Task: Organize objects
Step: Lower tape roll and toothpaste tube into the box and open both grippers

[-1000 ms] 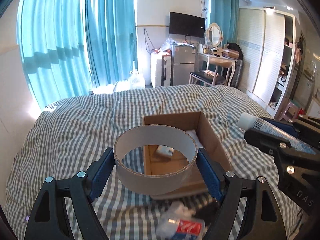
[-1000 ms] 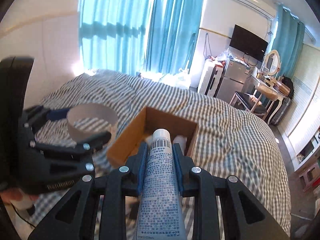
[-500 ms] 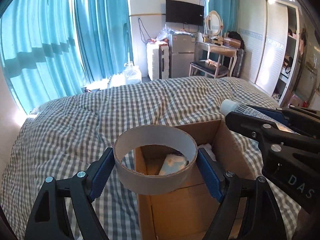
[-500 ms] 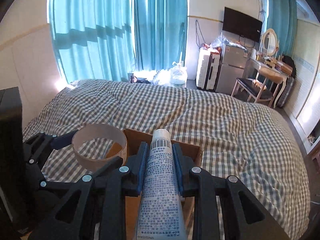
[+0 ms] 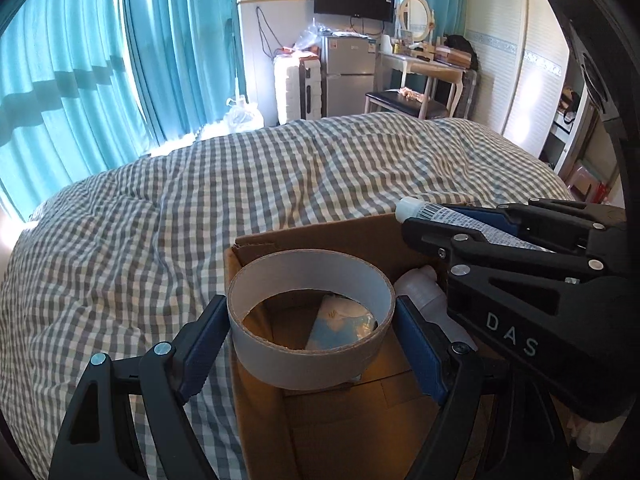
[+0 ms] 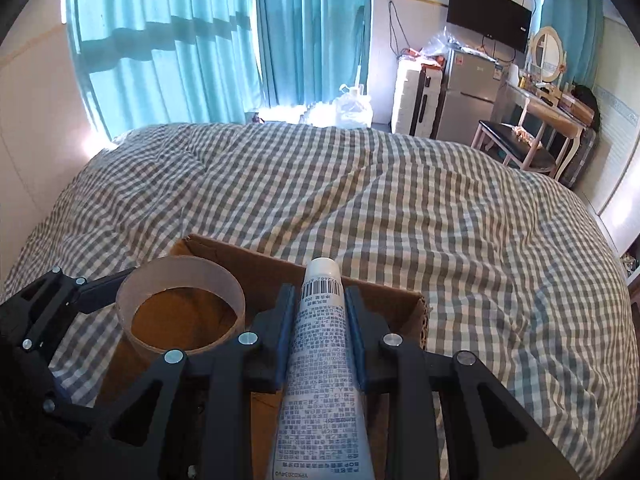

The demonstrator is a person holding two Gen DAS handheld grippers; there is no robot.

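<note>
Since one second ago both grippers have moved forward, and now the box sits directly under them, where before it lay further ahead on the bed. Largest is the bed (image 6: 400,200), covered by a grey and white checked blanket, with blue curtains (image 6: 180,40) behind it. On the blanket stands an open cardboard box (image 5: 304,240), its brown walls visible below both tools.

The left gripper (image 5: 310,322) is spread wide and pinches a broad cardboard ring (image 5: 308,280) from both sides — the blue pads touch its outer wall. The ring hangs level over the left part of the box opening. Through it a pale blue packet (image 5: 340,326) shows on the box floor.

The right gripper (image 6: 319,312) is pressed close on a white tube (image 6: 320,360) with small print and a barcode. The tube points forward, and its cap reaches over the far wall of the box. Just beside the ring, inside the box, lies a white bottle (image 5: 420,292) — partly hidden by the right gripper.
</note>
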